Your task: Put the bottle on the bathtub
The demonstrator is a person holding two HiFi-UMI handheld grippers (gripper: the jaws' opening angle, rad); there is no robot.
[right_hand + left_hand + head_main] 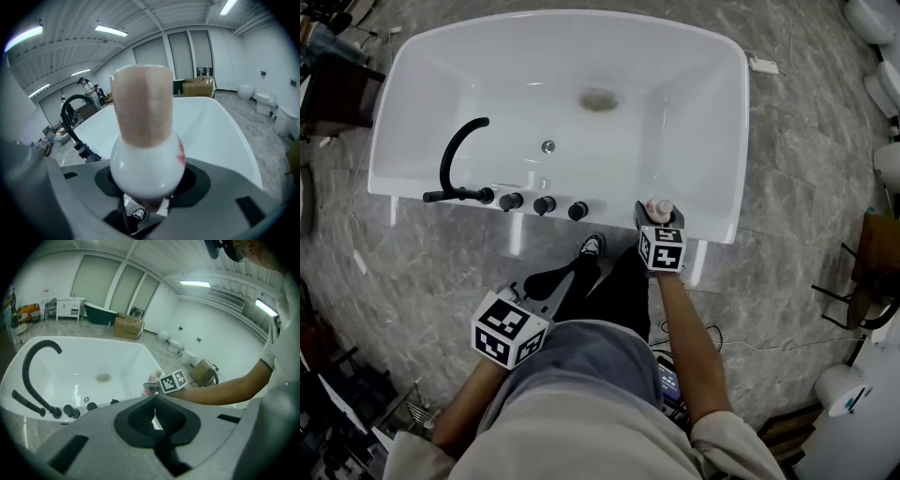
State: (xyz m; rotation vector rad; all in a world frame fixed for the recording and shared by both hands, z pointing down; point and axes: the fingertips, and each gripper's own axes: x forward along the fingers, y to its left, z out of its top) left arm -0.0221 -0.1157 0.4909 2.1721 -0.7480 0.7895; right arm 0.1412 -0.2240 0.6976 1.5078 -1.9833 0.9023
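Observation:
The bottle (145, 154) has a round white body with a red mark and a tall pinkish-beige cap. It stands upright between the jaws of my right gripper (145, 190), which is shut on its body. In the head view the bottle (659, 206) and right gripper (660, 218) are over the near right rim of the white bathtub (553, 26). I cannot tell whether the bottle's base touches the rim. My left gripper (546, 281) hangs low near my legs, short of the tub. Its jaws are shut with nothing between them (154, 398).
A black curved faucet (455, 155) and three black knobs (544, 203) line the tub's near rim at the left. The drain (598, 99) lies in the basin. White toilets (886, 89) stand at the right on the marble floor. My shoe (592, 246) is below the rim.

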